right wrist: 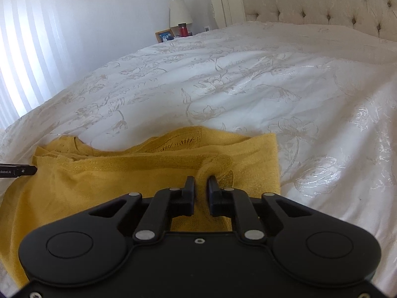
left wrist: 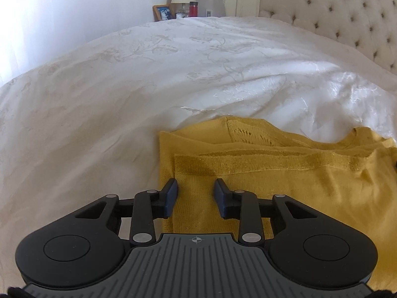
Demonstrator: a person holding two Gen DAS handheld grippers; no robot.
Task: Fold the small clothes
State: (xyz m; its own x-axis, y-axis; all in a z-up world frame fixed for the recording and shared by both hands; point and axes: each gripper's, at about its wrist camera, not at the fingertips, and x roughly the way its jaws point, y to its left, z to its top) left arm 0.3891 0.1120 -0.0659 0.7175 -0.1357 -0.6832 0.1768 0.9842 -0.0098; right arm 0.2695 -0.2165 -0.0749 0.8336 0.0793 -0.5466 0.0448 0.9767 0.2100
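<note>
On the white bed [right wrist: 223, 79], just ahead of both sets of fingers, a yellow top [left wrist: 285, 178] lies partly folded, its long axis running crosswise from one gripper to the other. The right gripper [right wrist: 201, 186] has its 2 fingers drawn close together around a bunched ridge of the knit, so it looks clamped on the yellow top near that end, with the fabric's side edge just to the right of the fingers. The left gripper [left wrist: 196, 193] has its fingers spread apart, released, with cloth lying flat under and between them and nothing pinched; the top's other side edge sits just to the left of those fingers. A ribbed band [left wrist: 248, 164] runs across the cloth just beyond the left fingers, and the neckline end lies farther ahead, toward the headboard [right wrist: 322, 2].

My guess is that the next fold turns on this crosswise lie: each gripper is near its own end of the top, but only the right one has a hold, so the left would need to close on the near cloth before both could carry it forward. A lamp [right wrist: 180, 12] stands far beyond, well apart from the work.
</note>
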